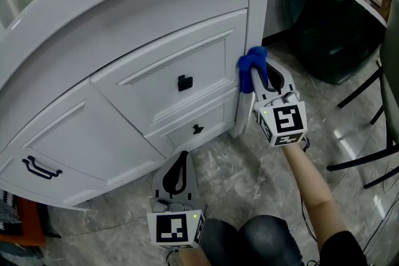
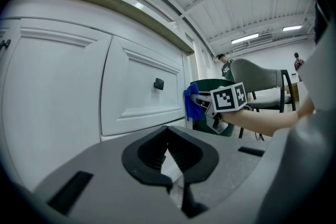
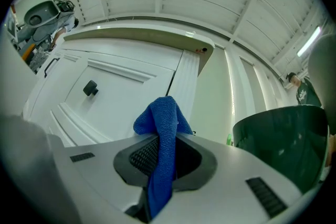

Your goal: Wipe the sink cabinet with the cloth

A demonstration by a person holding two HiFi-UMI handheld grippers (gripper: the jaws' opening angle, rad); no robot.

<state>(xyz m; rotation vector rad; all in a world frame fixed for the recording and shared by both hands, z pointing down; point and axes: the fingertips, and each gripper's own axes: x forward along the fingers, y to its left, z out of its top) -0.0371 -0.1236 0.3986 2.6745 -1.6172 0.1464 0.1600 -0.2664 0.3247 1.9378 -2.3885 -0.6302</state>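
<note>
The white sink cabinet [image 1: 156,65] fills the upper left of the head view, with drawers and a door. My right gripper [image 1: 257,75] is shut on a blue cloth [image 1: 251,61], and the cloth presses against the cabinet's right corner post [image 1: 254,15]. From the right gripper view the blue cloth [image 3: 161,139] bunches out past the jaws toward the post [image 3: 186,81]. My left gripper [image 1: 177,165] hangs low in front of the cabinet base, jaws shut with nothing between them [image 2: 169,145]. The left gripper view also catches the blue cloth [image 2: 189,103] at the cabinet's edge.
Black knobs [image 1: 184,82] and a small pull [image 1: 197,129] sit on the drawers, and a black handle [image 1: 38,167] is on the left door. A dark green bin [image 1: 333,34] stands right of the cabinet. A chair [image 1: 380,90] is at the far right. The floor is grey marble.
</note>
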